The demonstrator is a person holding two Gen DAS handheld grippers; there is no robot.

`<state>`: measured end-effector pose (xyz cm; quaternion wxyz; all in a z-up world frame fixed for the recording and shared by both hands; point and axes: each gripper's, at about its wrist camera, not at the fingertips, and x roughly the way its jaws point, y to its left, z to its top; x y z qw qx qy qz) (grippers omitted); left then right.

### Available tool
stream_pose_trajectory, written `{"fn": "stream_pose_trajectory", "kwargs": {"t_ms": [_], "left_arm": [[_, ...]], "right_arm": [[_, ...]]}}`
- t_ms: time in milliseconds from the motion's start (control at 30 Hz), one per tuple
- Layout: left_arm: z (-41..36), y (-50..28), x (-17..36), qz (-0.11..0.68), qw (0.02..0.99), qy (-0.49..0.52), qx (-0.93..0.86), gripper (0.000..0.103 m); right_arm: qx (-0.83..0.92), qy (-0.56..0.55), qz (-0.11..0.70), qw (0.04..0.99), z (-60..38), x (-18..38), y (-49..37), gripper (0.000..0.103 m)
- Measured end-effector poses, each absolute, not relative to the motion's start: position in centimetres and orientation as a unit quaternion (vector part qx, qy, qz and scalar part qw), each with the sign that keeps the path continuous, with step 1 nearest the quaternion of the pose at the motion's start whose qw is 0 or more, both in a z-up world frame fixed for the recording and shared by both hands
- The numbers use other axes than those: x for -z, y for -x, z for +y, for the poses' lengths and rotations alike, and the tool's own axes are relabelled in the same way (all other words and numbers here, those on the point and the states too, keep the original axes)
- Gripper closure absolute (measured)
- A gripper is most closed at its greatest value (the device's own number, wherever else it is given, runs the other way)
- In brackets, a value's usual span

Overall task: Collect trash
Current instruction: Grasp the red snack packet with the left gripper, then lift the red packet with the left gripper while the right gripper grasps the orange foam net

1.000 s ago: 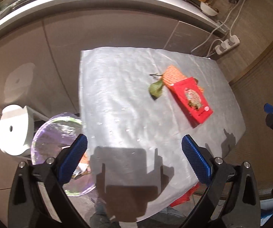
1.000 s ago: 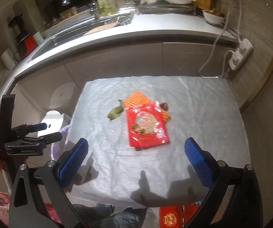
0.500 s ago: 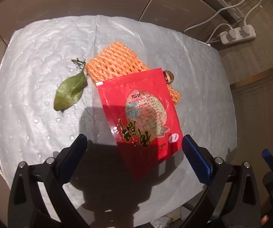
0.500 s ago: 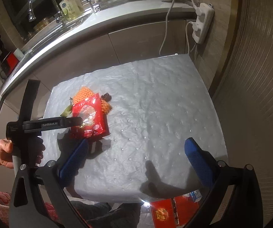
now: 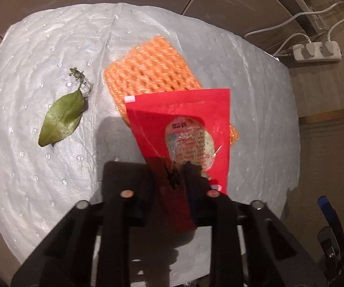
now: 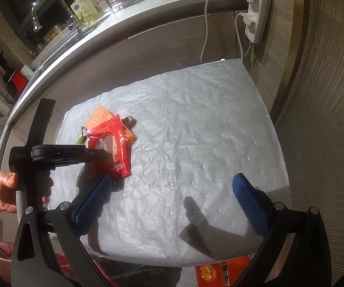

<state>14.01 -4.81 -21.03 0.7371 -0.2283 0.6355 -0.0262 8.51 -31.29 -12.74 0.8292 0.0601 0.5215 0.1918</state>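
Left gripper (image 5: 172, 179) closing, jaws pinching the red snack wrapper (image 5: 186, 129) by its near edge. Orange foam net (image 5: 148, 71) just beyond. Right gripper (image 6: 169, 198) spread wide, empty.

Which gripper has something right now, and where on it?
The left gripper is closing on the red packet at its near bottom edge. The right gripper is open, holding nothing.

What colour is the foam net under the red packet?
Orange, with an open mesh pattern: the foam net shows best in the left wrist view.
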Motion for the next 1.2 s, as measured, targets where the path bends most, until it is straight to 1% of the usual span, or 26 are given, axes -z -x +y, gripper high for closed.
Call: {"fn": "stream_pose_trajectory", "kwargs": {"t_ms": [33,100,200,433,600,633,667,767,833,933,1033,1200], "left_arm": [[-4.7,-13.9,20.9,0.634,0.738,0.231,0.024,0.085],[-4.5,-13.6,20.4,0.625,0.744,0.235,0.024,0.092],[-3.7,-12.9,19.6,0.619,0.746,0.244,0.029,0.094],[-1.5,-10.0,15.9,0.590,0.759,0.268,0.061,0.094],[-0.1,-8.6,14.9,0.579,0.770,0.258,0.080,0.094],[0.2,-8.3,14.9,0.577,0.771,0.257,0.083,0.094],[0.4,-8.0,14.9,0.576,0.773,0.255,0.083,0.094],[0.6,-7.4,15.2,0.574,0.781,0.230,0.085,0.094],[0.7,-7.0,15.3,0.573,0.787,0.213,0.085,0.094],[2.1,-6.0,14.7,0.562,0.795,0.216,0.080,0.094],[3.4,-5.1,13.7,0.548,0.804,0.219,0.066,0.094],[5.8,-3.3,12.0,0.532,0.818,0.213,0.045,0.094]], "right_arm": [[-0.196,-0.060,0.521,0.829,-31.1,12.8,-8.8,0.002],[-0.203,-0.059,0.520,0.827,-30.8,12.9,-9.3,0.002],[-0.216,-0.055,0.519,0.825,-30.0,13.0,-10.0,0.002],[-0.264,-0.015,0.516,0.815,-26.4,13.6,-12.0,0.002],[-0.312,0.031,0.514,0.798,-21.9,14.8,-13.6,0.002],[-0.321,0.039,0.512,0.796,-21.1,14.9,-13.8,0.004],[-0.332,0.046,0.511,0.792,-20.3,15.0,-14.0,0.009],[-0.363,0.065,0.510,0.777,-18.2,15.1,-14.5,0.018],[-0.377,0.075,0.509,0.770,-16.9,15.1,-14.8,0.019],[-0.397,0.083,0.510,0.758,-15.0,15.0,-15.2,0.020],[-0.407,0.088,0.521,0.745,-12.9,15.6,-15.5,0.027],[-0.387,0.104,0.541,0.740,-10.0,17.4,-14.5,0.027]]}}
